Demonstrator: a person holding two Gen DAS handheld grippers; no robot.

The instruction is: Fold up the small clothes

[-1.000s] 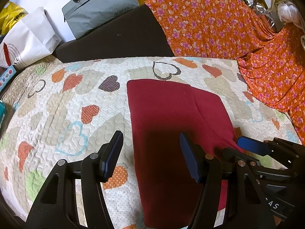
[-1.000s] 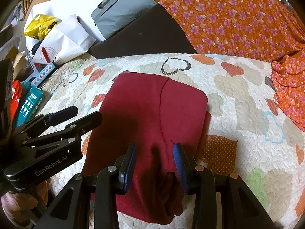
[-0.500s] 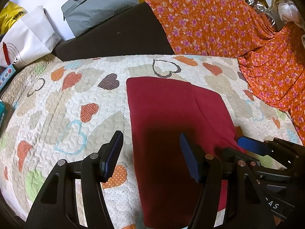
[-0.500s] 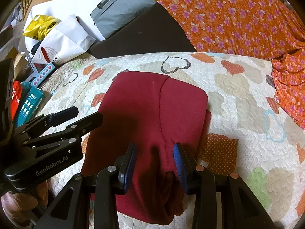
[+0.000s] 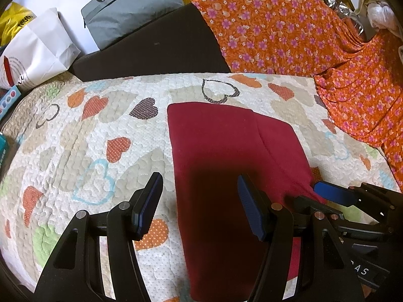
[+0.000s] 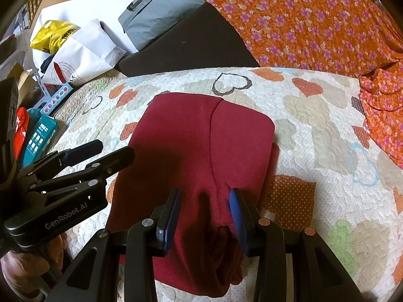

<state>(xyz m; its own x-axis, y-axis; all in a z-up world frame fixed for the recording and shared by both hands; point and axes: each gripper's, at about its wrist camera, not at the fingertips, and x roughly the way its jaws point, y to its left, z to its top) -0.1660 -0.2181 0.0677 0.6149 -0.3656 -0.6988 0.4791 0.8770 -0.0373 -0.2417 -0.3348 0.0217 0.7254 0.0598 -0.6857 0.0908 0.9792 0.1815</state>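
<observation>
While the red garment (image 6: 196,151) lies folded flat on the heart-print quilt (image 5: 75,151), left gripper (image 5: 199,201) and right gripper (image 6: 205,214) hover apart, empty. Soft, limp fleece; grasp the bunched near edge.

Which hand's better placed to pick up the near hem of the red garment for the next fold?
Probably right. The right gripper has open jaws over the bunched near end of the red garment; the left gripper straddles its side edge, half over the quilt.
</observation>
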